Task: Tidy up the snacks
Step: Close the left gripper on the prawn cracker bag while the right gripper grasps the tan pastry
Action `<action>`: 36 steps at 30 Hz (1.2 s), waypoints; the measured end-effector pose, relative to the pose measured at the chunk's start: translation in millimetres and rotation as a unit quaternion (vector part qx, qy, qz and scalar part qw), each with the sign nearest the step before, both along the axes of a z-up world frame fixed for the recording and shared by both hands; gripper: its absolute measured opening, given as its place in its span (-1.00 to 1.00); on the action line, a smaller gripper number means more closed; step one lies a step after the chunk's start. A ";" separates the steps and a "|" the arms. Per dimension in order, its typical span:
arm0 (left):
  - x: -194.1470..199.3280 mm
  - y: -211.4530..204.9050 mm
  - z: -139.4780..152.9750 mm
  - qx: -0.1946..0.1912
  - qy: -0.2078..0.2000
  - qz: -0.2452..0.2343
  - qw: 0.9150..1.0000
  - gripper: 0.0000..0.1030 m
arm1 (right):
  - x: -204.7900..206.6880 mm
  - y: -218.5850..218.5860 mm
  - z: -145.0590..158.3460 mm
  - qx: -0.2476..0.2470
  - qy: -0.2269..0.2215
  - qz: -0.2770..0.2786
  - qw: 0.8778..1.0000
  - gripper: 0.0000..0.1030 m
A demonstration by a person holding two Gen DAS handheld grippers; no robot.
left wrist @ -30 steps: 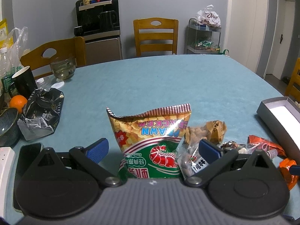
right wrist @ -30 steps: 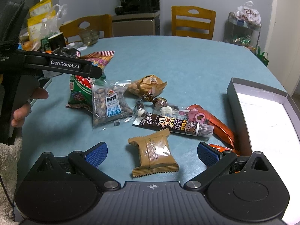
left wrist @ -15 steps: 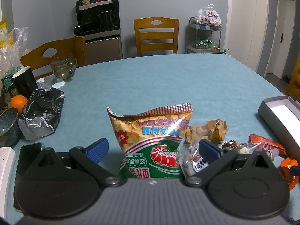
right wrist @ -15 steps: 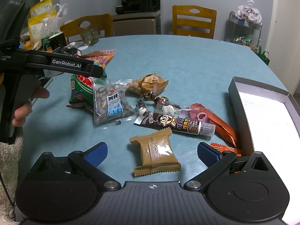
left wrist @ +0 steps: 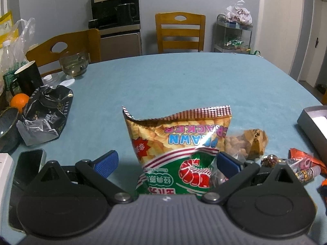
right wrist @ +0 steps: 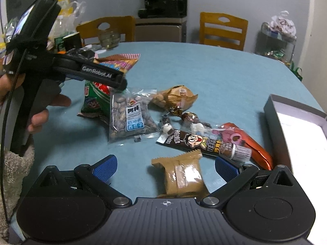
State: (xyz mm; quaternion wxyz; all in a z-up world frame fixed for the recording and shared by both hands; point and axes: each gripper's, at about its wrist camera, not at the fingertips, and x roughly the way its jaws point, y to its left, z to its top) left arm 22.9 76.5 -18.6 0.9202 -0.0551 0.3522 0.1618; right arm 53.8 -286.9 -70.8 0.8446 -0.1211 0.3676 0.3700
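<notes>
Crinkly foil under spread fingers, both sides
Left gripper [left wrist: 166, 162] straddles the prawn cracker bag [left wrist: 179, 143]; right gripper [right wrist: 165, 165] gapes over the brown wafer packet [right wrist: 181, 176]; either may slip.

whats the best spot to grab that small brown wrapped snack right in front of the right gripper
Grip the brown wrapped snack across its puffy middle, coming straight down over it with the right gripper, whose jaws are open and already straddle it. It lies flat on the table with its crimped ends pointing away and toward the camera, so its long sides face the two fingers. It lies apart from the other snacks.
</notes>
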 end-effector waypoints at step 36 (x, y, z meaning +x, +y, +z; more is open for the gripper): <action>23.4 23.9 -33.5 -0.045 -0.003 -0.023 0.999 0.95 | 1.0 -0.7 -24.7 0.008 -0.019 0.006 1.000 0.08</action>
